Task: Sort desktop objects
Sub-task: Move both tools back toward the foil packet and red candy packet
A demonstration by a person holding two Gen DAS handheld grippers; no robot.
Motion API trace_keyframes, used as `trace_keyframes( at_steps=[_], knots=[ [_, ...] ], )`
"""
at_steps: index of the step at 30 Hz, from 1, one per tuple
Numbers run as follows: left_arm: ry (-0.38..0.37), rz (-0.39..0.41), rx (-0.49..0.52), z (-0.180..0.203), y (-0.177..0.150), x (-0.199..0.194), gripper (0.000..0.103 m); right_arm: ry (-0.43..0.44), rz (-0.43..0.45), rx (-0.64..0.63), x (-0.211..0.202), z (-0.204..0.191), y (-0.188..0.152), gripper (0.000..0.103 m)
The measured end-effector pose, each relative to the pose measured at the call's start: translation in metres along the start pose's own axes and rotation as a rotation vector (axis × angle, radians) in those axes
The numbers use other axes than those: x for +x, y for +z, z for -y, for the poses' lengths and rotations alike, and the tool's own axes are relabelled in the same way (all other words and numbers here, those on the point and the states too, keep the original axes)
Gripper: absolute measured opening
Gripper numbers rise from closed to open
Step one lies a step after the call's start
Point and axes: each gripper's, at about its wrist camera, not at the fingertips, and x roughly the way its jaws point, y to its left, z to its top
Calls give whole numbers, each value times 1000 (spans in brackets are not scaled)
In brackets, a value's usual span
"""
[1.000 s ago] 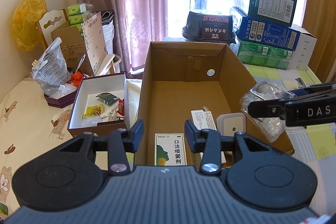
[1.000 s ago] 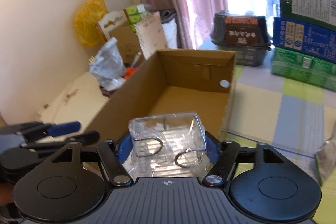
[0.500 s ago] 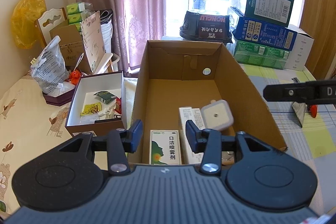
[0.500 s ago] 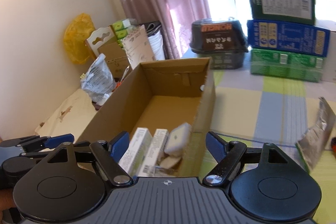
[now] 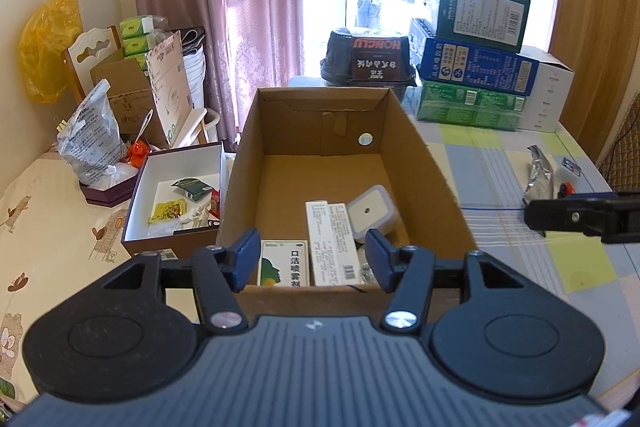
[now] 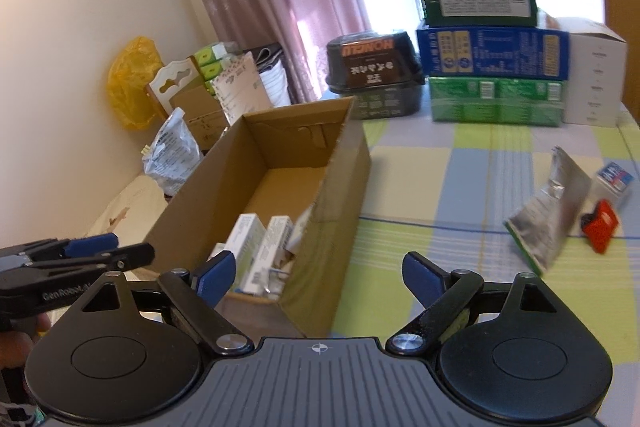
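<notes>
An open cardboard box (image 5: 420, 163) (image 6: 340, 195) holds a green-and-white spray carton (image 5: 284, 263), two long white cartons (image 5: 330, 239) and a white square device (image 5: 370, 209). My left gripper (image 5: 312, 259) hovers over the box's near end, jaws opening and empty. It also shows at the left edge of the right wrist view as the left gripper (image 6: 92, 251). My right gripper (image 6: 318, 275) hangs beside the box's right wall, jaws opening wide and empty. On the checked cloth to its right lie a silver foil pouch (image 6: 552, 211), a small red item (image 6: 602, 231) and a blue-white packet (image 6: 614, 177).
A white-lined tray box (image 5: 176, 195) with small packets sits left of the cardboard box. Behind it stand a plastic bag (image 5: 92, 143) and clutter. At the back are a black container (image 5: 368, 59) and stacked cartons (image 5: 476, 67). The right gripper's arm (image 5: 580, 217) crosses the right edge.
The right gripper let go of a clear plastic container over the box, then swung right with its jaws spreading. The left jaws widened and the gripper drew back slightly.
</notes>
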Motion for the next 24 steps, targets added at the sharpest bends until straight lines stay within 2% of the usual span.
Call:
trace_keyframes(
  at_steps=[3, 7, 16, 24],
  knots=[
    [-3, 7, 5, 8, -1, -10, 63, -16, 6, 10, -15, 8, -8, 95],
    [-12, 15, 10, 18, -3, -23, 70, -49, 15, 11, -38, 20, -22, 101],
    [-57, 40, 33, 53, -8, -47, 90, -162, 22, 100, -89, 74, -48, 101],
    [-118, 53, 94, 100, -6, -54, 101, -242, 55, 171, -132, 112, -61, 101]
  ],
)
